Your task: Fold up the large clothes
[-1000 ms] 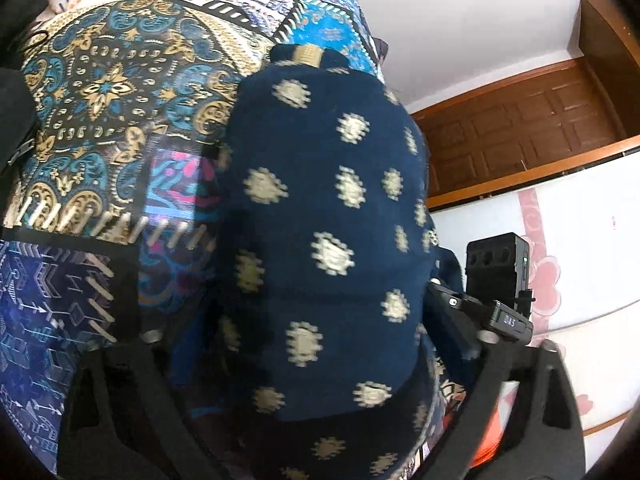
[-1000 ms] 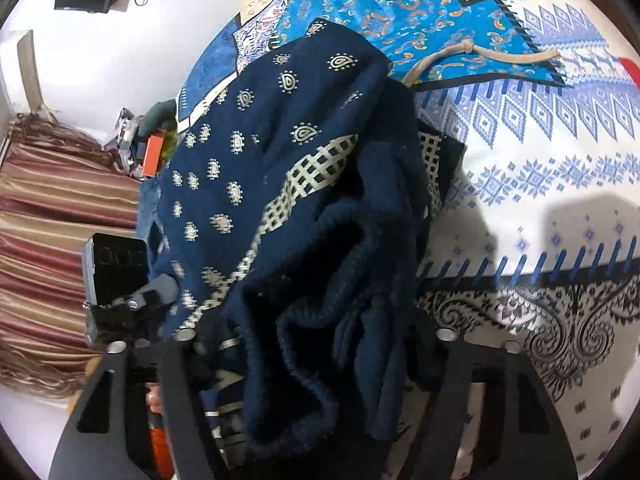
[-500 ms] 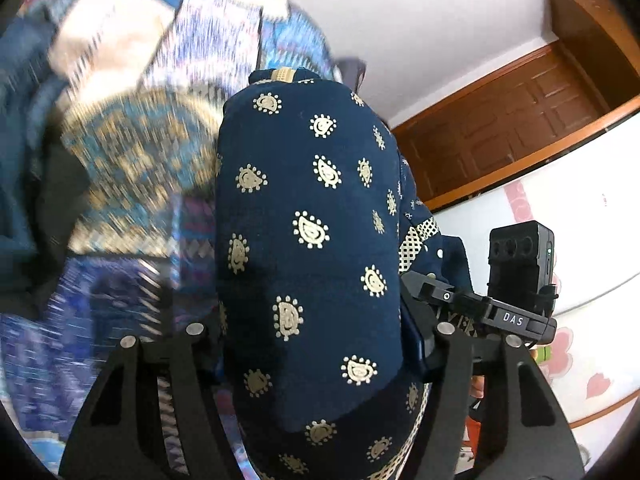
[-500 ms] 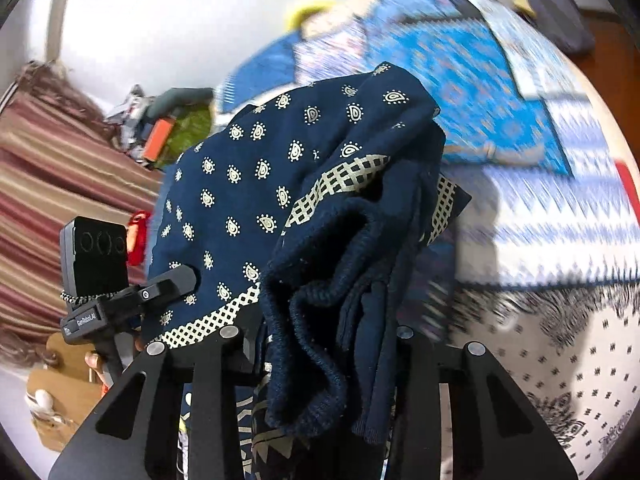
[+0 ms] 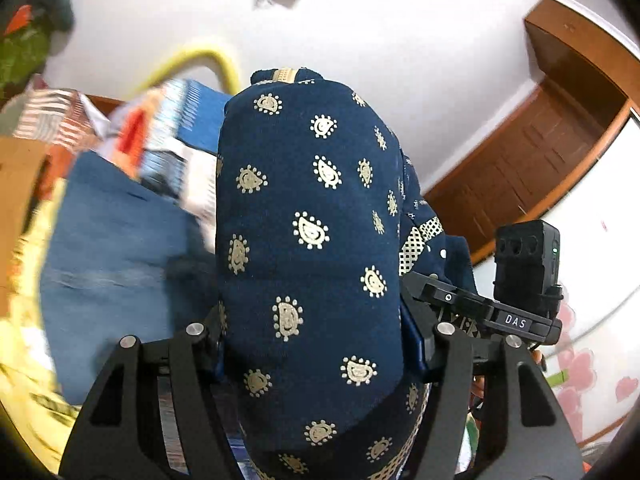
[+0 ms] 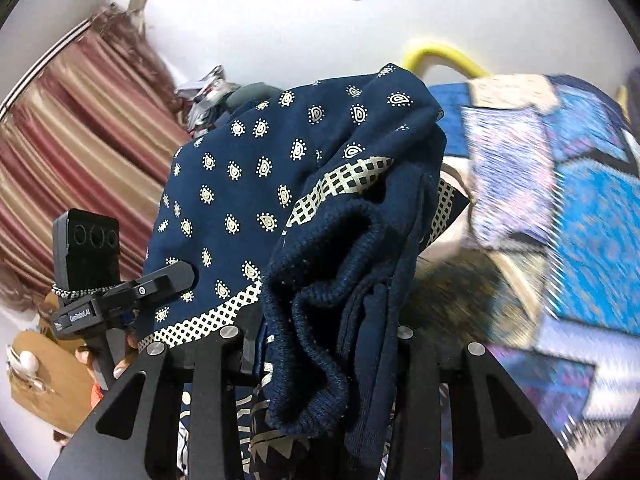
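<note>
Both claws tilt up since earlier, wall now fills upper frame | left claw (image 5: 316,344) clamps garment (image 5: 308,248), frame centre | right claw (image 6: 324,344) clamps its bunched hem (image 6: 320,320)

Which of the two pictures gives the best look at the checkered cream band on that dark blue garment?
The right wrist view. There the checkered band runs in a long strip across the navy garment bunched in the right claw. The left wrist view shows only a short piece peeking out at the cloth's right edge.
</note>
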